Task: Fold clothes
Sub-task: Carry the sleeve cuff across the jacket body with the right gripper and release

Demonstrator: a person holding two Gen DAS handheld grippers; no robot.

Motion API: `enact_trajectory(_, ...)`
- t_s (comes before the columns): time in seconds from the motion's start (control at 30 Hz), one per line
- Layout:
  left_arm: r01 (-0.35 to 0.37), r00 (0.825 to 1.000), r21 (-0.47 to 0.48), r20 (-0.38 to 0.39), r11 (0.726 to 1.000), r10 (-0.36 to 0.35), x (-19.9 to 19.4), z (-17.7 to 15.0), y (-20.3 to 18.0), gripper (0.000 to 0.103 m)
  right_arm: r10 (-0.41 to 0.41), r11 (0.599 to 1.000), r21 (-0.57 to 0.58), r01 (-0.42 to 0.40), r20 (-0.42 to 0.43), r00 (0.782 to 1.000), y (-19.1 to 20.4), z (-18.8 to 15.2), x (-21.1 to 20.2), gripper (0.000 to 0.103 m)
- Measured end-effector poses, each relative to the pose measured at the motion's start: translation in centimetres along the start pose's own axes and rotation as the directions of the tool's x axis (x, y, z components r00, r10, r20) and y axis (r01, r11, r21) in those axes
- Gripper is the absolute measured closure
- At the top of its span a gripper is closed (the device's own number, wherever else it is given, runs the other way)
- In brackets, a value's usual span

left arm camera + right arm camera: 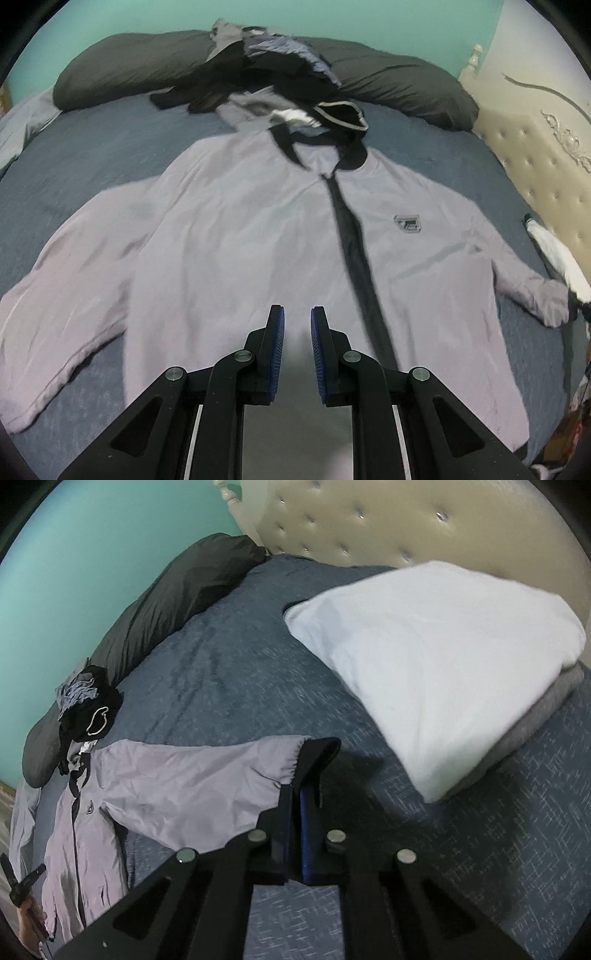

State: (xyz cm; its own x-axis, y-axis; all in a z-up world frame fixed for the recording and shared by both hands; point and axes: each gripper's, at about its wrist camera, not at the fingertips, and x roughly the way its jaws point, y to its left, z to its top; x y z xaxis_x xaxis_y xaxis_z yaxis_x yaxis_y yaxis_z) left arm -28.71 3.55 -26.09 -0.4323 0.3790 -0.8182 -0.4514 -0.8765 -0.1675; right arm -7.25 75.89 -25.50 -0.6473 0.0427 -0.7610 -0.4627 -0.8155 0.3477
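A lavender jacket (236, 236) with a black zip strip (354, 251) and a chest badge lies front up, spread flat on the blue bedspread (92, 166). My left gripper (297, 314) hovers over its lower front, jaws narrowly apart with nothing between them. In the right wrist view the jacket (177, 786) stretches away to the left, one sleeve reaching towards me. My right gripper (297, 794) is shut on that sleeve's black cuff (319, 751), which is lifted slightly off the bed. The left gripper's body (22, 882) shows at the bottom left, held by a hand.
A heap of dark clothes (258, 70) lies by the jacket's hood against a long dark grey pillow (399, 85). A white pillow (436, 657) rests on a grey folded item (517, 731) near the tufted headboard (369, 520). The wall behind is teal.
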Motion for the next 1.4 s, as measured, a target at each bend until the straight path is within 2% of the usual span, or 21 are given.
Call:
enact_trajectory(0.23,-0.012,1.0,-0.05,-0.006,0.999,0.012,-2.3,-2.6,3.4,0.087,0.035,0.999,-0.036,-0.035,0.02,0.999,3.4,0.7,-1.7,0.1)
enact_trajectory(0.43,-0.009,1.0,-0.11,0.02,0.994,0.012,-4.5,-4.1,6.2,0.087,0.106,0.991,-0.082,-0.102,0.041,0.994,8.4,2.0,-3.7,0.1)
enact_trajectory(0.57,-0.001,0.999,-0.148,0.035,0.989,0.006,-5.6,-5.2,7.8,0.087,0.157,0.981,-0.126,-0.15,0.045,0.987,12.9,2.5,-4.6,0.1)
enact_trajectory(0.83,0.028,0.998,-0.144,0.055,0.989,-0.02,-6.7,-6.1,8.4,0.087,0.245,0.943,-0.239,-0.232,0.022,0.969,24.0,2.4,-4.8,0.1)
enact_trajectory(1.03,0.076,0.995,-0.156,0.083,0.985,-0.063,-7.7,-6.4,8.6,0.087,0.331,0.884,-0.346,-0.314,-0.013,0.944,34.2,1.2,-5.1,0.1)
enact_trajectory(1.17,0.107,0.991,-0.166,0.098,0.98,-0.091,-8.5,-6.6,8.9,0.087,0.404,0.815,-0.427,-0.392,-0.067,0.912,42.2,-1.2,-5.7,0.1)
enact_trajectory(1.4,0.129,0.987,-0.191,0.119,0.973,-0.107,-9.8,-7.1,10.2,0.087,0.488,0.674,-0.509,-0.535,-0.237,0.84,53.7,-9.3,-4.6,0.1)
